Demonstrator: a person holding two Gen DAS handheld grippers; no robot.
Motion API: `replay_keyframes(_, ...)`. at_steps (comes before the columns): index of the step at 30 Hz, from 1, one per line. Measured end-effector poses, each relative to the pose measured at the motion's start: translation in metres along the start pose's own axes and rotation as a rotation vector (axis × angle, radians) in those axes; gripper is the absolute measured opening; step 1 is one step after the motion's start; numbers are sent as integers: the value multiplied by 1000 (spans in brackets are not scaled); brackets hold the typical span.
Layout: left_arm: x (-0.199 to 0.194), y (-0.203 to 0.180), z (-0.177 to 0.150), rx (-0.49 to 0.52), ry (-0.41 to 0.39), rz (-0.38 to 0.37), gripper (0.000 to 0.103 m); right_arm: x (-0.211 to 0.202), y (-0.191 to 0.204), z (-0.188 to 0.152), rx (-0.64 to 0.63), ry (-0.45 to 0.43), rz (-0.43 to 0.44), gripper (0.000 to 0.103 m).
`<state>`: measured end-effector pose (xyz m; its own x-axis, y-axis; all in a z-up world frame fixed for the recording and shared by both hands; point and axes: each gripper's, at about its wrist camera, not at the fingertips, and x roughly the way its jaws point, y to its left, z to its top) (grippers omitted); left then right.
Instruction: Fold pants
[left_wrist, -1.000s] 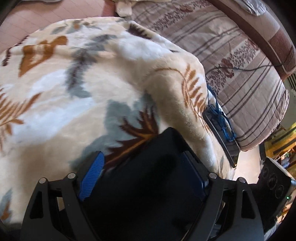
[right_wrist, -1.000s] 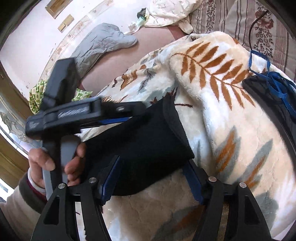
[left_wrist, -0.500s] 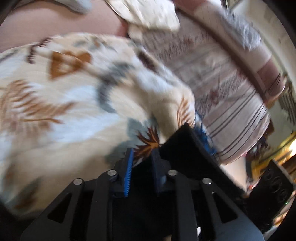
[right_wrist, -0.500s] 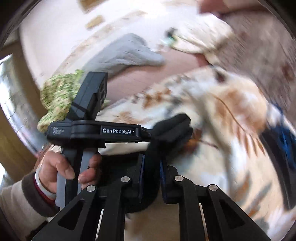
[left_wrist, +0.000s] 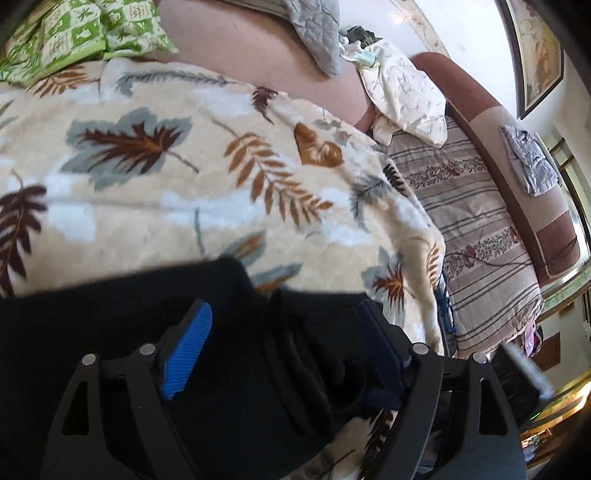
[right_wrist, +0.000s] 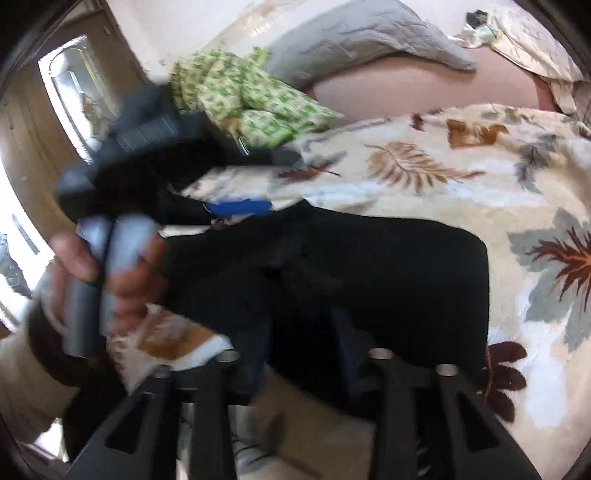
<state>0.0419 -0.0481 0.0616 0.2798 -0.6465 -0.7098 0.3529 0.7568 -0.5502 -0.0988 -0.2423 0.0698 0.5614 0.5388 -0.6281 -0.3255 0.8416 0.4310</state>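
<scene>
Black pants (left_wrist: 110, 332) lie folded on a cream blanket with a leaf print (left_wrist: 184, 206). My left gripper (left_wrist: 284, 343) hovers over their near part. Its jaws are opening, the blue pads (left_wrist: 184, 350) stand wide apart, and cloth lies loose between them. In the right wrist view the pants (right_wrist: 388, 266) form a dark, flat rectangle on the blanket (right_wrist: 443, 177). My right gripper (right_wrist: 303, 350) sits at their near edge with its jaws opening; black cloth shows between the dark fingers, not pinched. A hand (right_wrist: 122, 280) holds the blurred left gripper (right_wrist: 236, 206) at the pants' left end.
A green patterned cloth (right_wrist: 240, 99) and a grey quilted pillow (right_wrist: 351, 40) lie beyond the blanket. A striped sheet (left_wrist: 480, 221) and a cream cloth (left_wrist: 406, 96) lie to the right, below a brown rail (left_wrist: 480, 103). A blue cord (left_wrist: 445, 310) hangs at the blanket's edge.
Both grippers closed on the black cloth, carried it sideways across the blanket, and now stand apart again. The pants lie folded over. Both views swung toward the green cloth.
</scene>
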Motion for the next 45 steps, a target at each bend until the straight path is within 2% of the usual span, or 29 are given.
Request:
replay_keyframes(1, 3, -4, -6, 13, 3, 4, 81, -6, 1, 1, 2, 13, 34, 64)
replay_keyframes(2, 4, -9, -10, 28, 7, 8, 81, -17, 3, 2, -7, 17, 68, 64)
replay_keyframes(3, 1, -7, -14, 38, 10, 16, 81, -27, 5, 1, -29, 6, 59, 64)
replay_keyframes(5, 7, -13, -23, 57, 13, 60, 82, -44, 1, -1, -76, -22, -64, 64)
replay_keyframes(6, 12, -17, -27, 70, 11, 93, 82, -48, -3, 0, -72, -32, -96, 64)
replay_keyframes(7, 14, -18, -30, 81, 5, 112, 82, -49, -15, -1, -48, -42, -118, 61)
replay_keyframes(9, 19, -28, -38, 140, -13, 160, 82, -42, -34, -2, 20, -29, -165, 38)
replay_keyframes(10, 21, -33, -40, 176, -15, 176, 74, -33, -41, -2, 40, -7, -201, 22)
replay_keyframes(11, 22, -36, -41, 205, -9, 193, 64, -29, -43, -5, 39, -2, -225, 18)
replay_keyframes(12, 22, -38, -42, 239, 9, 208, 36, -26, -44, -5, 32, -1, -237, 18)
replay_keyframes(13, 20, -37, -41, 246, 26, 203, 29, -27, -41, -4, 24, -4, -238, 18)
replay_keyframes(15, 12, -30, -37, 218, 22, 190, 29, -31, -30, 1, -15, -21, -207, 17)
replay_keyframes(17, 3, -21, -34, 192, 1, 213, 29, -25, -17, 8, -59, -24, -194, 18)
replay_keyframes(21, -10, -4, -39, 138, -14, 235, 29, 14, 4, 1, -68, 48, -148, 18)
replay_keyframes(23, -17, 0, -44, 133, -22, 262, 35, 18, 28, -8, -163, 42, -159, 18)
replay_keyframes(25, -24, 3, -49, 133, -42, 296, 55, 16, 41, -10, -234, 66, -161, 18)
replay_keyframes(30, -43, 17, -59, 73, -107, 345, 63, 4, 36, 6, -191, 33, -139, 18)
replay_keyframes(32, -44, 26, -63, 44, -123, 360, 64, 12, 34, 12, -178, 44, -147, 18)
replay_keyframes(36, -43, 30, -68, 51, -138, 403, 64, 42, 37, 8, -200, 97, -151, 18)
replay_keyframes(45, -57, 35, -74, 26, -176, 427, 67, 38, 44, 23, -224, 84, -175, 20)
